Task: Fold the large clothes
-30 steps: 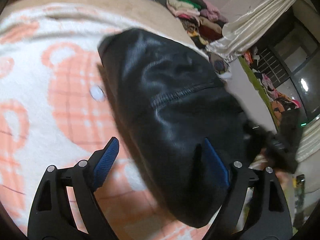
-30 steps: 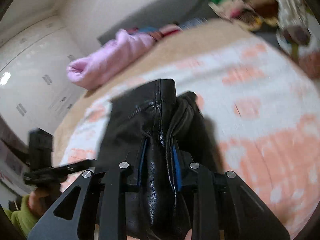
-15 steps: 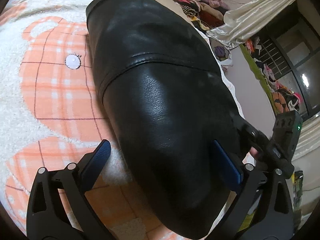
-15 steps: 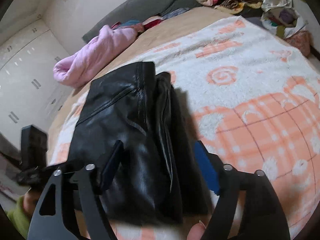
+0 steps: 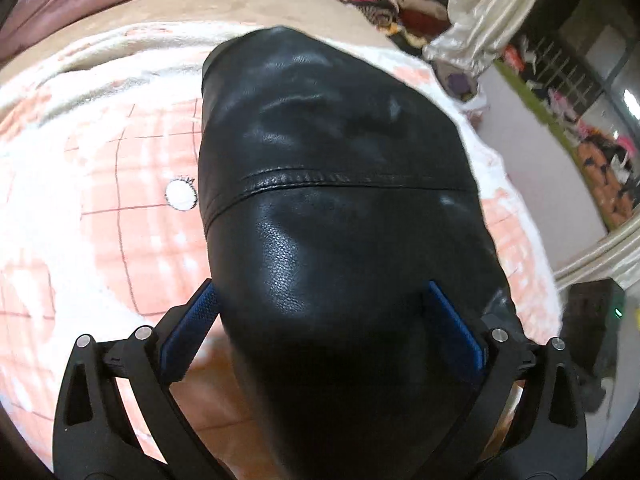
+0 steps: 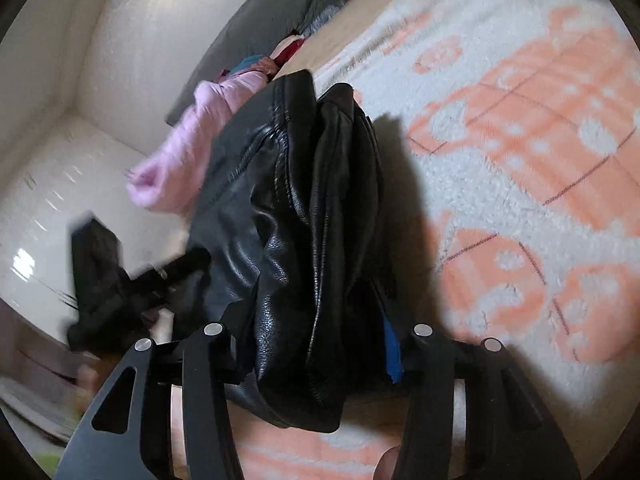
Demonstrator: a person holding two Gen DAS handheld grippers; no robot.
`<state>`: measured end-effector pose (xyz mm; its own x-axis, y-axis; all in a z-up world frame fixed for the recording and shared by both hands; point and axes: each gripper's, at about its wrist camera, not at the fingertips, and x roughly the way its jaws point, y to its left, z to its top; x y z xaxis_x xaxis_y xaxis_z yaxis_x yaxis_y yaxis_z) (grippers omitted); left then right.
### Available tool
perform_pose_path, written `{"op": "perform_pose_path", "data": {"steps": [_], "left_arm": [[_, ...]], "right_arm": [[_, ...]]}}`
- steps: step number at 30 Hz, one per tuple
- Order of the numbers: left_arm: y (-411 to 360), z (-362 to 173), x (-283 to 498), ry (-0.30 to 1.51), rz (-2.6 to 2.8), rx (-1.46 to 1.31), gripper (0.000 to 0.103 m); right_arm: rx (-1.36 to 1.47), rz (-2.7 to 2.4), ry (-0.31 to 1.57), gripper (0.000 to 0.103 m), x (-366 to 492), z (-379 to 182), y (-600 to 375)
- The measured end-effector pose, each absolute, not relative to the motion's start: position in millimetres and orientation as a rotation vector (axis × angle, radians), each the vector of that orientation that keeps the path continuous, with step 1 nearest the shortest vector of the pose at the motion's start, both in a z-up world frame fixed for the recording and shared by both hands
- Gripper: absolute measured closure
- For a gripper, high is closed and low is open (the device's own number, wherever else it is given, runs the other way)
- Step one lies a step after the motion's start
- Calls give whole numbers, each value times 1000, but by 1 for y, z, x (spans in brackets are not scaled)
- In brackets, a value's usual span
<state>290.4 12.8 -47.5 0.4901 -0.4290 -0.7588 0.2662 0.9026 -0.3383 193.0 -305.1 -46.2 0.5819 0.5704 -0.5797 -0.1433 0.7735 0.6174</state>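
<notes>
- The glossy black leather jacket (image 5: 336, 208) lies as a thick folded bundle on the white fleece blanket with orange checked bear shapes (image 5: 100, 208) that covers the bed; a stitched seam runs across its top panel.
- We judge it heavy and fairly stiff for a garment: the layers stand up in rounded ridges (image 6: 320, 208) instead of lying flat, so folds will likely spring back unless pressed.
- The smooth hide looks slippery, so we would take hold over a doubled edge or a seam, at the near end where the layers stack, not on the flat top panel.
- Our left gripper (image 5: 320, 320) stands fully spread, its blue pads either side of the bundle's near end; the left pad sits just at the jacket's edge, and we see no squeeze.
- Our right gripper (image 6: 316, 344) straddles the stacked layers at their near end. Its jaws have just been closing, with the leather between them; only a sliver of one blue pad (image 6: 390, 356) shows, so we cannot tell whether they press.
- Against a second ago: the right jaws then pinched the upright folds tightly, and the left gripper stood less wide. The jacket now fills more of the left view, and its seam runs level.
</notes>
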Motion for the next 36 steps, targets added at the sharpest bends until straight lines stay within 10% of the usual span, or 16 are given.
{"op": "perform_pose_path", "data": {"steps": [7, 17, 22, 27, 36], "left_arm": [[8, -49, 286, 945, -411, -172, 9], [4, -46, 285, 932, -409, -162, 9], [8, -46, 285, 930, -418, -166, 9], [12, -47, 286, 932, -419, -163, 9], [5, -48, 277, 943, -467, -146, 9]], "right_arm": [[397, 410, 792, 11, 206, 11, -312], [296, 299, 896, 11, 314, 23, -276], [278, 303, 965, 34, 340, 9, -259], [272, 347, 928, 85, 336, 13, -258], [498, 433, 895, 88, 331, -2, -313]]}}
